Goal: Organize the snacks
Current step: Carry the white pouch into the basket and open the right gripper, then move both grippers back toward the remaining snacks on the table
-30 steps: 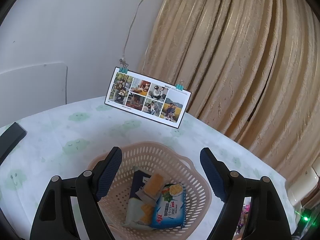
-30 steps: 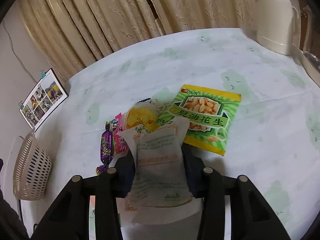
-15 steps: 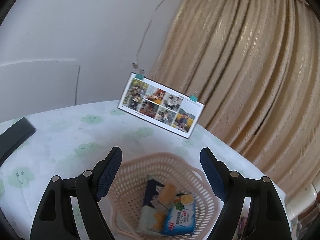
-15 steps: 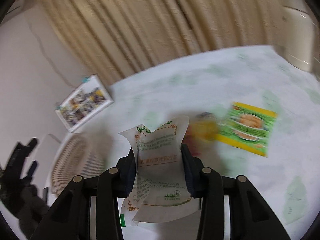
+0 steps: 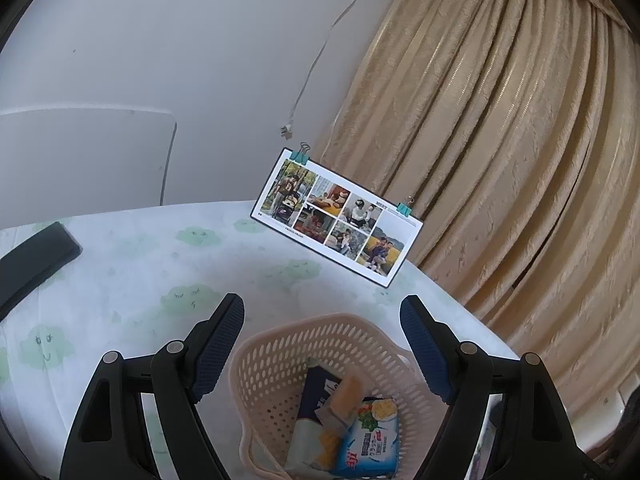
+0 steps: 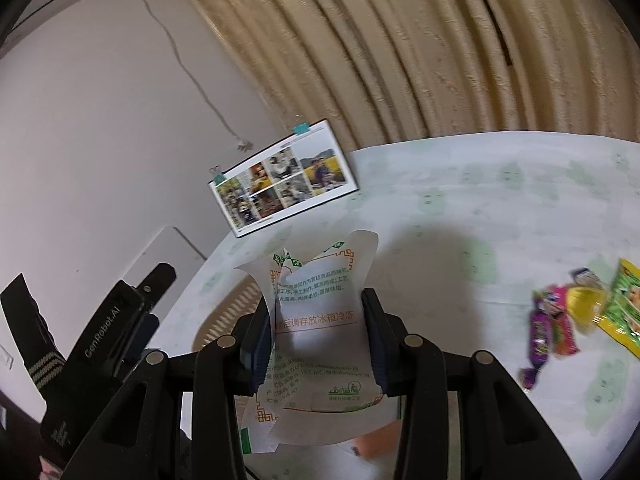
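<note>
Two grippers share this moment. Nearest in the right wrist view, the right gripper (image 6: 316,344) is clenched on a white pouch (image 6: 320,320) printed with green and orange text, its pads pressed against the packet's two side edges at about mid-height. The pouch looks thin, light and floppy: its top corners flare and curl, so a pinch across the middle, as here, seems the safest hold, while a grip on a loose corner would likely let it fold or slip. Just behind the pouch, partly hidden by it, sits the pink perforated basket (image 6: 228,312), so the packet hangs close to the basket's rim. In the left wrist view the left gripper (image 5: 322,344) is released, jaws wide and grasping nothing, hovering over the basket (image 5: 276,364), which holds several packets (image 5: 352,420), one a blue one. Off to the right on the cloud-print tablecloth (image 6: 500,216) lie the remaining snacks (image 6: 568,316): purple and pink candies, a yellow piece and a green bag cut by the frame edge. Farther back a photo card (image 6: 280,184) leans at the table's far edge, with beige curtains (image 5: 500,140) and a white wall behind it.
</note>
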A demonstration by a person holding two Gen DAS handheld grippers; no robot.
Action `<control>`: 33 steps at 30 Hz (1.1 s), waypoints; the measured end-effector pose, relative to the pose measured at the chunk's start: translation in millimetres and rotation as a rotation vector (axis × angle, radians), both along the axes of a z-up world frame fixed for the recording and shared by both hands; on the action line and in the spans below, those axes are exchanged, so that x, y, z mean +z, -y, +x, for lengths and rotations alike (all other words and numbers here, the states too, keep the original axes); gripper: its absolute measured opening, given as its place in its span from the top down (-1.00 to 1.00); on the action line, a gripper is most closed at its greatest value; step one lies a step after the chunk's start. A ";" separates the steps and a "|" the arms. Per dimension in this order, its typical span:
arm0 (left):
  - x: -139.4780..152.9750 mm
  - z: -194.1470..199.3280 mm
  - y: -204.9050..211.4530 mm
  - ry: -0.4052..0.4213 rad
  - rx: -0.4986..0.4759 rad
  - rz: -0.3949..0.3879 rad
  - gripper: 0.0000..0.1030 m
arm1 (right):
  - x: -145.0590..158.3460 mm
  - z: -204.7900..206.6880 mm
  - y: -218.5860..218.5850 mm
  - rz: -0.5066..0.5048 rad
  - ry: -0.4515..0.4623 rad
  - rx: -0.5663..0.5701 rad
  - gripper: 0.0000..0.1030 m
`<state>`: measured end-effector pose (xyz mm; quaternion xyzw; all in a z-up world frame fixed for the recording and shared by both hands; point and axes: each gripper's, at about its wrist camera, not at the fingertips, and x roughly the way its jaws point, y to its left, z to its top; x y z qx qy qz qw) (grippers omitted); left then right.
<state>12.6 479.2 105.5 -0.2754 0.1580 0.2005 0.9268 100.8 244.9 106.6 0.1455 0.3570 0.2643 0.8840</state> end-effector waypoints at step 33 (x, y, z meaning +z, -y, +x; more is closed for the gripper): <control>-6.3 21.7 36.6 -0.053 -0.193 0.030 -0.57 | -49.7 13.8 88.1 0.057 -0.141 -0.174 -0.32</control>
